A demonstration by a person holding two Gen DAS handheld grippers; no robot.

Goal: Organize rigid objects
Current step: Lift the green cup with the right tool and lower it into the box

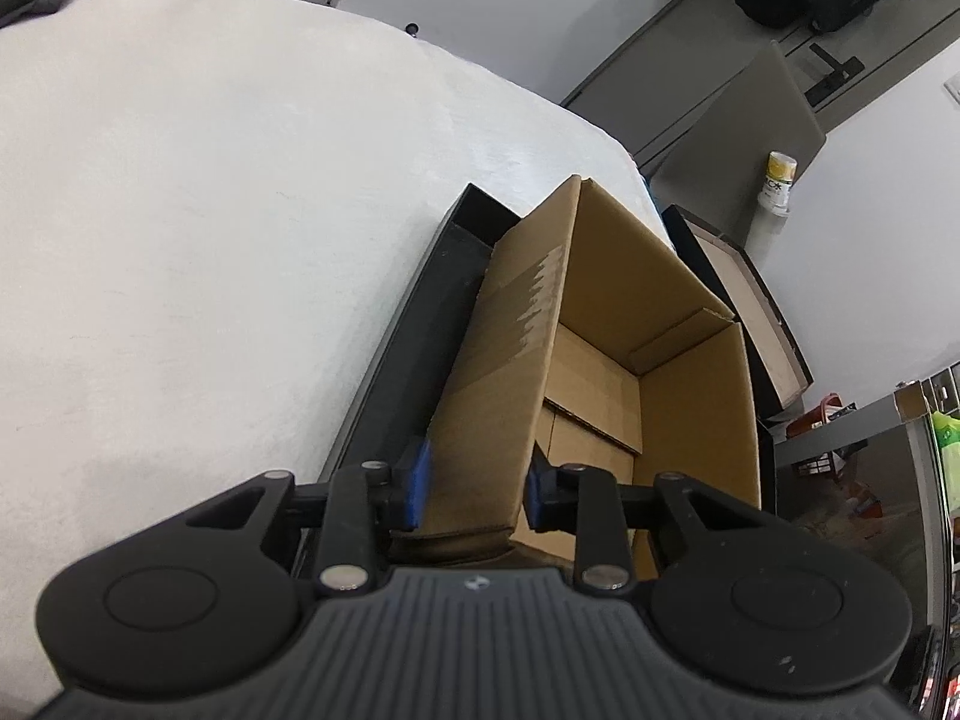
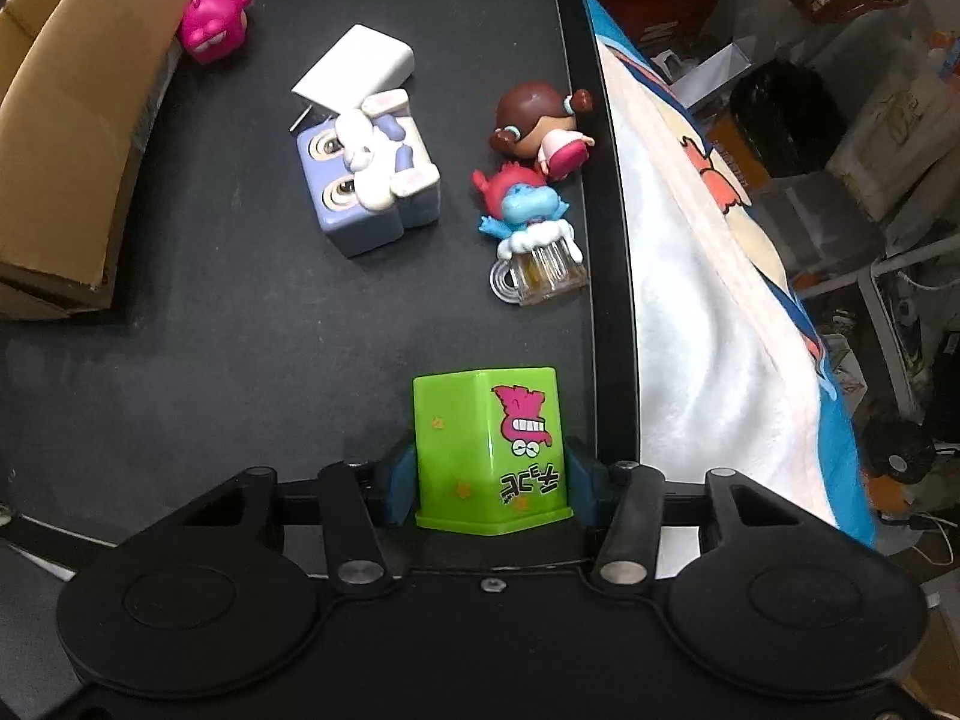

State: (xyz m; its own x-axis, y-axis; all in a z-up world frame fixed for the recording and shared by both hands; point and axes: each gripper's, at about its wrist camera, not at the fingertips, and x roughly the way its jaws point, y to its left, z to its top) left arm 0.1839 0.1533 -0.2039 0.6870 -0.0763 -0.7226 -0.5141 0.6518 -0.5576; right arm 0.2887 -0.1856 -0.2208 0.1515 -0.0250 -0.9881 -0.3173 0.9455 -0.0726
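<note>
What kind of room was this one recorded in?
Probably a cluttered workroom or office doubling as storage, not a kitchen. A black tray of toy figures sits on a cloth-covered table beside a cardboard box, with grey partition panels and bags and baskets on the floor around.

Not much can be read here. The green box (image 2: 491, 450) carries a pink cartoon face with bared teeth, and beneath it a line of black block characters that look Korean, printed upside down from where I stand; I cannot make them out. A far white and yellow canister (image 1: 778, 180) bears dark lettering, too small to read.
</note>
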